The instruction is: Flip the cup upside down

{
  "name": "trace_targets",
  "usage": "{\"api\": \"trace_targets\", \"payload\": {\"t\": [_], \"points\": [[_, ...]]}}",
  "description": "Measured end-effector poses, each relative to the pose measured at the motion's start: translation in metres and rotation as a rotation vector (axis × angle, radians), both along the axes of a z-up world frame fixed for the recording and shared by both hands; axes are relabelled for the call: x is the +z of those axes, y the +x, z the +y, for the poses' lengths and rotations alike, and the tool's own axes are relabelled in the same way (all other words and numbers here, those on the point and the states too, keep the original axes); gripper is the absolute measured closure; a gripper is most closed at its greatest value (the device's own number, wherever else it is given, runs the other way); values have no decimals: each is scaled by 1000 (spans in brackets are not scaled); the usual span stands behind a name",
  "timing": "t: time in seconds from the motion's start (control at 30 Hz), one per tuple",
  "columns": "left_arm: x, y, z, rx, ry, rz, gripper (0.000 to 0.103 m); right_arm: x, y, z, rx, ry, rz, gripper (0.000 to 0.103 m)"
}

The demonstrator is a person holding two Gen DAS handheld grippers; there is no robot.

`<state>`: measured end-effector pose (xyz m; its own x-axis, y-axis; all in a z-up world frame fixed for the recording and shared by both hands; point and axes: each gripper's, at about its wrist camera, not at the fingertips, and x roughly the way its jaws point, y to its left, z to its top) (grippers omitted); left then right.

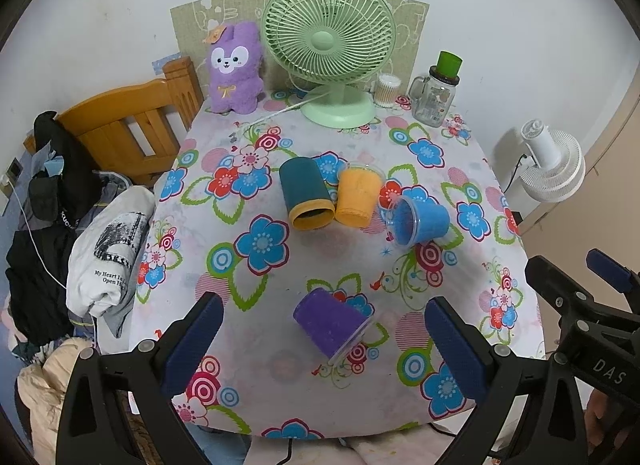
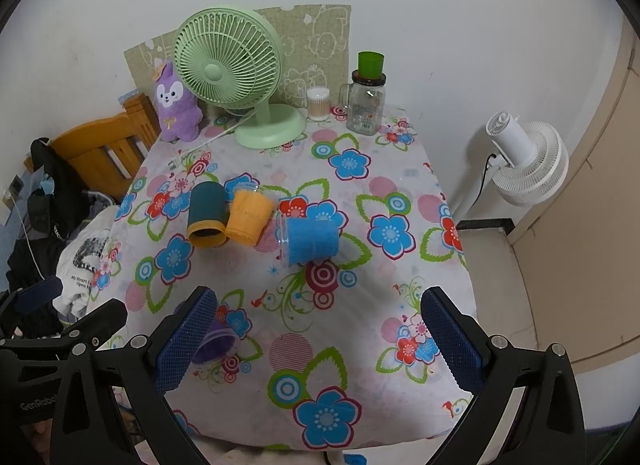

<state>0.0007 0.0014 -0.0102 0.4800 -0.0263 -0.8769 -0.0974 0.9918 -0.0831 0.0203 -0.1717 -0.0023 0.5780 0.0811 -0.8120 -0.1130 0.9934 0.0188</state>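
Several cups lie on their sides on the flowered tablecloth (image 1: pixel 280 385). A purple cup (image 1: pixel 332 323) lies nearest, between the fingers of my open, empty left gripper (image 1: pixel 324 339), which hovers just above it. In the right wrist view the purple cup (image 2: pixel 216 345) is partly hidden behind my left finger. A dark green cup (image 1: pixel 306 193) (image 2: pixel 206 213), an orange cup (image 1: pixel 358 195) (image 2: pixel 248 217) and a blue cup (image 1: pixel 420 221) (image 2: pixel 310 239) lie mid-table. My right gripper (image 2: pixel 320 341) is open and empty over the table's front right.
A green desk fan (image 1: pixel 330 45), purple plush toy (image 1: pixel 236 67), cotton swab jar (image 1: pixel 386 89) and glass jar with green cap (image 1: pixel 436 97) stand along the back edge. A wooden chair (image 1: pixel 128 125) with clothes stands left. A white fan (image 1: pixel 552 165) stands right.
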Motion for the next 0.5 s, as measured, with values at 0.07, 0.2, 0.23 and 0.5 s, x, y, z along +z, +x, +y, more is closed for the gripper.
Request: {"api": "trace_targets", "payload": {"t": [0.07,0.2,0.23,0.5], "points": [[0,1,1,1,4,5,1,0,0,0,2,5,-2,0],[-2,4,5,-3,16,16,1,-2,2,1,8,17,-9,0],[-2,5,5,-4,20,23,1,-3,3,1,9,20,-8,0],[-11,13,7,-33,19,51,1,-6,14,5,18,29,2,0]]}}
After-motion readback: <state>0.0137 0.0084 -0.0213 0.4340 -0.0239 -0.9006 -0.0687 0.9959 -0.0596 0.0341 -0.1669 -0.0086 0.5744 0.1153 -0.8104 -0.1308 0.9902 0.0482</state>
